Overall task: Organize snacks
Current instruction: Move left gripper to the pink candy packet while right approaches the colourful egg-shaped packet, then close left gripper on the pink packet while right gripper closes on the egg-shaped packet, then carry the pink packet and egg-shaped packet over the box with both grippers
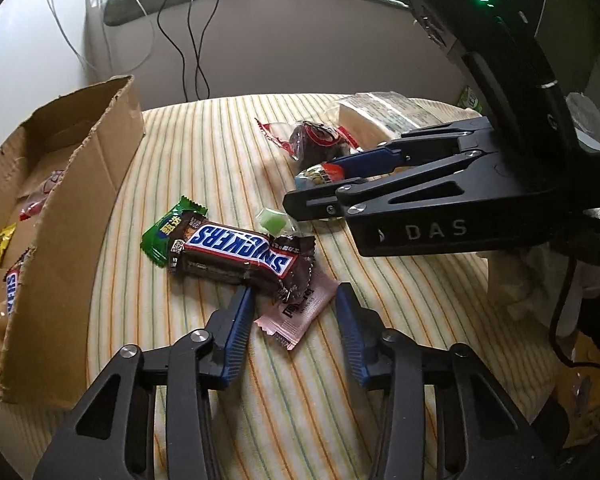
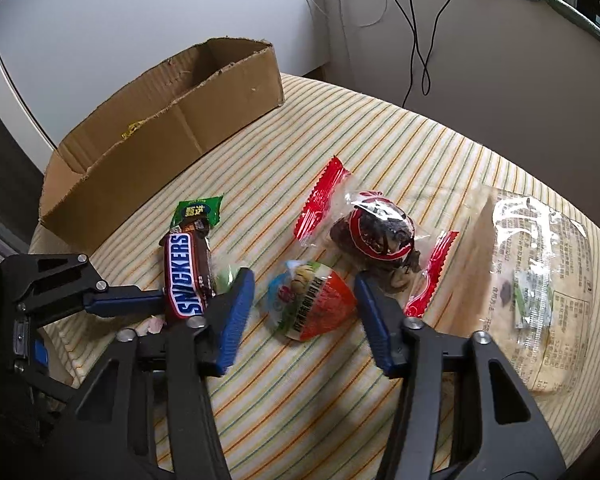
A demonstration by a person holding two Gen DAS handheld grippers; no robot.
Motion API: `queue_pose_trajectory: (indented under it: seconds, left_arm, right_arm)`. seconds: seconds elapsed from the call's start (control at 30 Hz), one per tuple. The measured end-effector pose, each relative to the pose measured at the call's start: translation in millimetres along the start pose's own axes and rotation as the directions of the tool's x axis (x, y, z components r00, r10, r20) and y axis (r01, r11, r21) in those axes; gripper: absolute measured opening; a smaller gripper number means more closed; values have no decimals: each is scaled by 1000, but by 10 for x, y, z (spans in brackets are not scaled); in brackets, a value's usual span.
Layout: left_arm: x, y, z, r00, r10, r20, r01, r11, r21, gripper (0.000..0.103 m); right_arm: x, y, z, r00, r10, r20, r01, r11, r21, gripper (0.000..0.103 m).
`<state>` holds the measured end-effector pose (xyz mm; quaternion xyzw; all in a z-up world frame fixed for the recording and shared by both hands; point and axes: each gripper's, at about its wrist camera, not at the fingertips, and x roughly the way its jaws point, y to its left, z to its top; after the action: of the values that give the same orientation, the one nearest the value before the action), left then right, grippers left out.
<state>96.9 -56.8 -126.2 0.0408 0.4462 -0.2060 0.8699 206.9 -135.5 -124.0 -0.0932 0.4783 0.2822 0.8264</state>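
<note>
A brown-wrapped Snickers bar [image 1: 236, 254] lies on the striped bench [image 1: 300, 400] just ahead of the left gripper [image 1: 296, 300], whose jaws stand released around a pink sachet [image 1: 300, 312]. The right gripper [image 2: 304, 280] straddles a round red-and-white snack packet [image 2: 312, 304], jaws released. A torn brown cardboard box [image 2: 160, 128] sits beyond.

The box [image 1: 76, 208] wall hides most of its contents; a pink packet [image 1: 300, 312] lies partly under the Snickers [image 1: 240, 252], its print perhaps too blurred to read.
</note>
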Motion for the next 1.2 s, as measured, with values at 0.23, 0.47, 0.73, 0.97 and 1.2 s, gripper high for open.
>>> queue_pose_trajectory:
  seconds: [0.23, 0.47, 0.73, 0.97, 1.2]
  left_arm:
    - [-17, -48, -27, 1000, 7, 4, -8, 1000, 27, 22]
    - [-47, -33, -58, 1000, -9, 7, 8, 1000, 10, 20]
    - [-153, -33, -146, 999, -30, 13, 30, 999, -26, 20]
    - [-328, 1, -203, 999, -33, 41, 35, 998, -58, 20]
    - [-547, 91, -150, 995, -18, 96, 27, 996, -88, 20]
  right_arm:
    - [34, 82, -6, 999, -48, -15, 47, 998, -52, 43]
    - [-52, 18, -89, 999, -33, -15, 32, 999, -18, 37]
    - [-200, -18, -216, 999, -39, 1, 39, 999, 10, 33]
    - [-375, 6, -249, 999, -42, 35, 41, 999, 27, 30]
    - [-552, 120, -221, 996, -41, 73, 40, 999, 19, 29]
